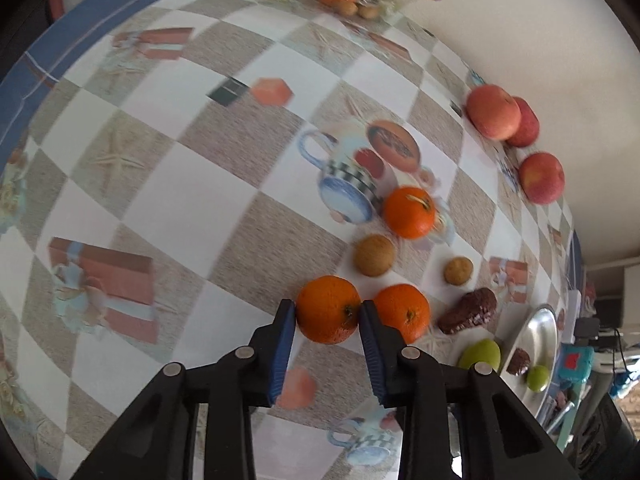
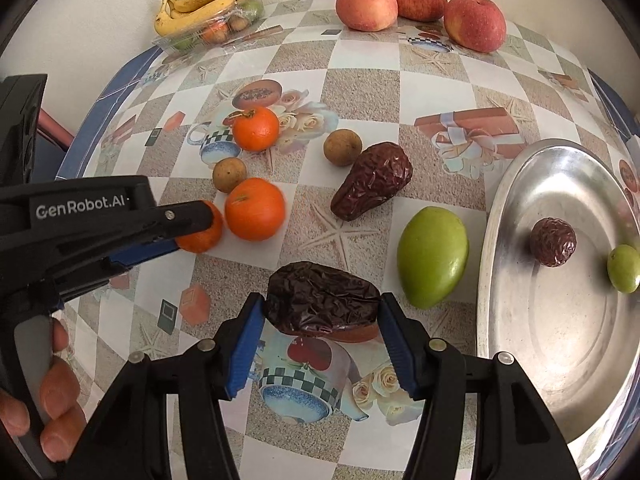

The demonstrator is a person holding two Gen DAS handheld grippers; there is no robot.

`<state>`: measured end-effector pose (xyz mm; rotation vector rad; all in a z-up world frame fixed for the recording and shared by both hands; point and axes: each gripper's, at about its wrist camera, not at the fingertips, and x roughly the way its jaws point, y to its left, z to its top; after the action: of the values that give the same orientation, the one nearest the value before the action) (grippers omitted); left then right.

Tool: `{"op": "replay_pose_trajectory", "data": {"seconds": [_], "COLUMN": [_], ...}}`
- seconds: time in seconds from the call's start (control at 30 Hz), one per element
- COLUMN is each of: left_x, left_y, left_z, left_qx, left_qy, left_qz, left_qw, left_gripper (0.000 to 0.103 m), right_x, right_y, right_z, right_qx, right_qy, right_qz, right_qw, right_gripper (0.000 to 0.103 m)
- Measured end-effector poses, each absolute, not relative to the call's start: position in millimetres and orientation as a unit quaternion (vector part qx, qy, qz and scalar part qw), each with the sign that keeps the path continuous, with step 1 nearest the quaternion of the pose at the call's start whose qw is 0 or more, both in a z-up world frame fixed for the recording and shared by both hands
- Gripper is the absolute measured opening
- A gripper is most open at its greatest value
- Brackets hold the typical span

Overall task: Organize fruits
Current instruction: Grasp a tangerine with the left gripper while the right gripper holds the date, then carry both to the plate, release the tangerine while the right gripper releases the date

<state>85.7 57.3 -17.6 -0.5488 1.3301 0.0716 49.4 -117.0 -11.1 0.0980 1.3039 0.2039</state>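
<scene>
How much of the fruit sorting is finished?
Barely begun. The tray holds only a small date and a green fruit. The left claw grips a tangerine; the right claw grips a date. Apples and the other loose fruit remain.

shiny metal tray (image 2: 520, 184), wrinkled glossy date (image 2: 324, 300), smooth green fruit (image 2: 432, 256)

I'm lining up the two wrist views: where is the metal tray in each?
Left wrist: metal tray at lower right edge, seen edge-on.
Right wrist: metal tray fills the right side.
Shared landmark: the large green fruit lying just beside its rim.
</scene>
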Motion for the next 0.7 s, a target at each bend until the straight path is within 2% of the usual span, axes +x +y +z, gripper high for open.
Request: {"op": "replay_pose_trajectory", "data": {"seconds": [0.7], "left_x": [85], "left_y": [53], "left_z": [27], "left_qx": [-0.258], "left_qy": [0.557], "left_qz": [-0.001], "left_qw": [0.789], "left_gripper": [0.035], "right_x": [46], "right_y": [-142], "right_z": [25], "right_qx": [0.070], "right_qy": [0.564], "right_qz": [0.066], "right_qw": [0.820], "right_gripper": [0.059]}}
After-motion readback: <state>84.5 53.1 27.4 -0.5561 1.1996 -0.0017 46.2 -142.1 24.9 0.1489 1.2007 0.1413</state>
